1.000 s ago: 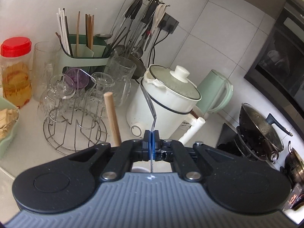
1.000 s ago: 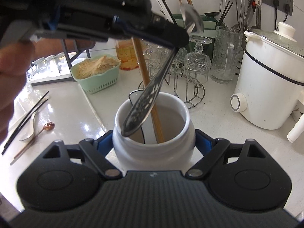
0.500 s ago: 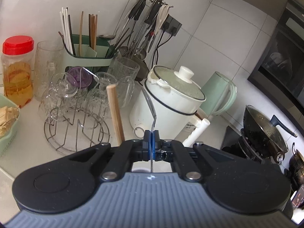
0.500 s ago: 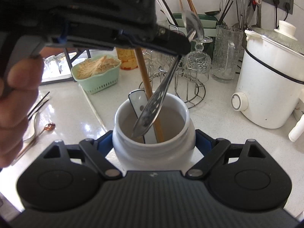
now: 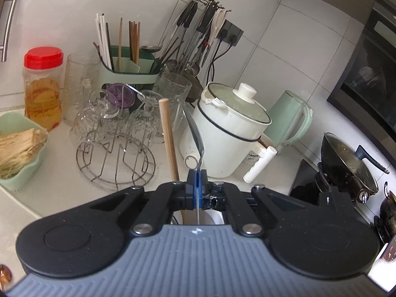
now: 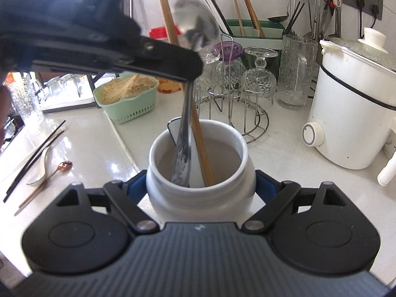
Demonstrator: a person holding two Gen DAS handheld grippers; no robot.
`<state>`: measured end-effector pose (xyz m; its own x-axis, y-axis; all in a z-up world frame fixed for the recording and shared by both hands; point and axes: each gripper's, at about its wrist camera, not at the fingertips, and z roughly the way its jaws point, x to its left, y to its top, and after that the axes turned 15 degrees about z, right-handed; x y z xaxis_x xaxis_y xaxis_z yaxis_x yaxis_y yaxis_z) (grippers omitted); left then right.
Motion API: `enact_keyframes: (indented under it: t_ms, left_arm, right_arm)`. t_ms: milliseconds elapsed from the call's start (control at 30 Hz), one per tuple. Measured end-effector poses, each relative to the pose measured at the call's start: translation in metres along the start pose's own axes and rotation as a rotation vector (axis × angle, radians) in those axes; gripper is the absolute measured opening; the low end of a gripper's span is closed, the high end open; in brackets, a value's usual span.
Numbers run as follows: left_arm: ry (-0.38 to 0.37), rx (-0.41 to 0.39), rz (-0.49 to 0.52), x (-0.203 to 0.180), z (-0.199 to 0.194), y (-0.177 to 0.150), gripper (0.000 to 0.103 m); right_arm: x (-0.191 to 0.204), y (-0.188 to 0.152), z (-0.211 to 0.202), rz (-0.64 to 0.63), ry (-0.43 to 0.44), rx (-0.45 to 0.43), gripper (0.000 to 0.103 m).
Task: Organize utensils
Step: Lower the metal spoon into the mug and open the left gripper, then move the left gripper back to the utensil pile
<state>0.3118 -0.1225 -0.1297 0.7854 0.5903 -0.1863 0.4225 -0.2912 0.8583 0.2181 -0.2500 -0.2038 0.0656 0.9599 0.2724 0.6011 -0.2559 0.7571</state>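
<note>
My right gripper [image 6: 201,188] has its blue pads [image 6: 136,185] against the sides of a white ceramic jar [image 6: 200,198] on the counter; its jaws are opening, with the jar still between them. Inside the jar stand a wooden stick [image 6: 198,133] and a flat white utensil with a dark rim. My left gripper [image 6: 190,70] hovers above the jar, shut on the neck of a metal spoon [image 6: 184,136]. The spoon's bowl points up and its handle reaches down into the jar. In the left wrist view the spoon [image 5: 198,138] shows edge-on between the closed pads of the left gripper [image 5: 196,185], beside the wooden stick [image 5: 168,136].
Black chopsticks [image 6: 34,158], a white ceramic spoon [image 6: 40,170] and a copper spoon [image 6: 63,167] lie on the counter at left. Behind the jar are a green basket [image 6: 128,109], a wire rack of glasses [image 6: 247,91], a green utensil caddy [image 5: 128,74] and a white electric pot [image 6: 351,113].
My left gripper has shifted over the jar and the spoon now stands steeper, with its handle deeper inside. The right gripper and the jar have stayed where they were.
</note>
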Motion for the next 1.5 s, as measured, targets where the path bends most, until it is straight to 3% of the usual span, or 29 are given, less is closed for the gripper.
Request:
enact_keyframes:
  t_ms: [467,767,1033,1500]
  left_arm:
    - [0.019,0.058,0.011,-0.014,-0.006,-0.009,0.002]
    - [0.032,0.165,-0.003,-0.014,0.005,-0.018,0.002]
    - [0.032,0.188,-0.029,-0.015,0.006,-0.020,0.002]
    - [0.089,0.228,-0.067,-0.007,-0.025,-0.016,0.014]
  right_arm:
    - [-0.001,0.000,-0.001,-0.001,0.005,-0.005,0.091]
    - [-0.001,-0.002,-0.001,0.000,0.011,-0.010,0.091]
    - [-0.001,-0.002,-0.002,-0.005,0.016,-0.015,0.091]
    - [-0.001,0.000,-0.001,-0.005,0.015,-0.001,0.091]
